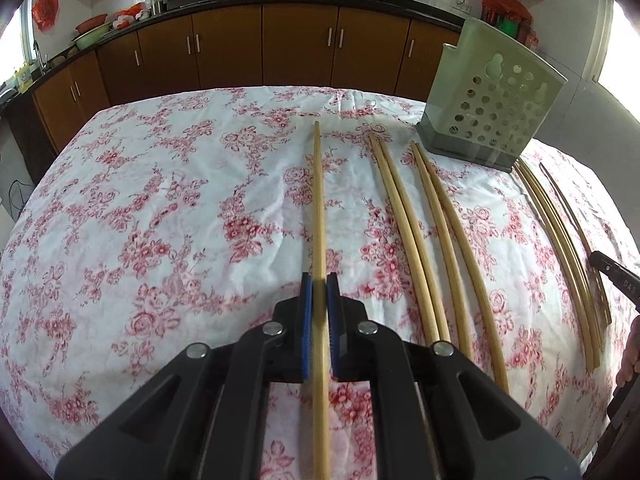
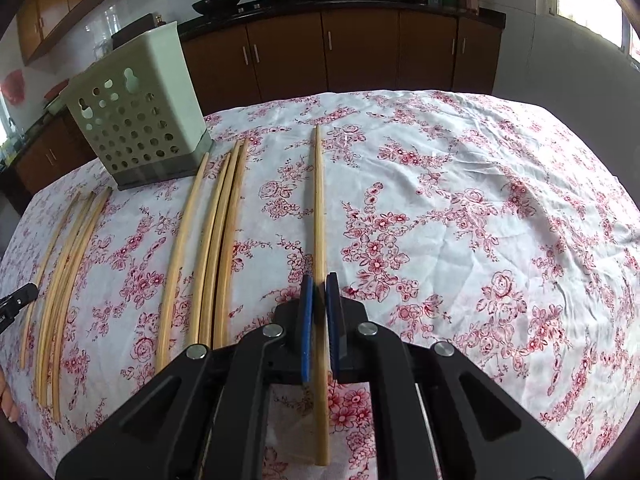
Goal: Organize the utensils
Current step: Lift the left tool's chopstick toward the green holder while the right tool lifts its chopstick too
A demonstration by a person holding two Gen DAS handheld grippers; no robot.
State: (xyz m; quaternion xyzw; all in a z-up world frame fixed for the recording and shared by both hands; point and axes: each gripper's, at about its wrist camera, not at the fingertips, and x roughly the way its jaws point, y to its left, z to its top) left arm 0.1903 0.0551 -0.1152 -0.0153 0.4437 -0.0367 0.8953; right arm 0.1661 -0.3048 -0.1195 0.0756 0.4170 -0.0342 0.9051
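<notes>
Several bamboo chopsticks lie on a floral tablecloth (image 1: 160, 200). My left gripper (image 1: 319, 280) is shut on one chopstick (image 1: 318, 200), which points away along the cloth. My right gripper (image 2: 319, 282) is shut on another chopstick (image 2: 318, 200) the same way. A pale green perforated utensil holder (image 1: 490, 96) stands at the back right of the left wrist view and at the back left of the right wrist view (image 2: 136, 112). Loose chopsticks (image 1: 424, 232) lie between the two grippers, also in the right wrist view (image 2: 208, 240).
The tip of the other gripper shows at the right edge of the left wrist view (image 1: 612, 272) and at the left edge of the right wrist view (image 2: 16, 300). Brown kitchen cabinets (image 1: 296, 48) and a counter with pans stand behind the table.
</notes>
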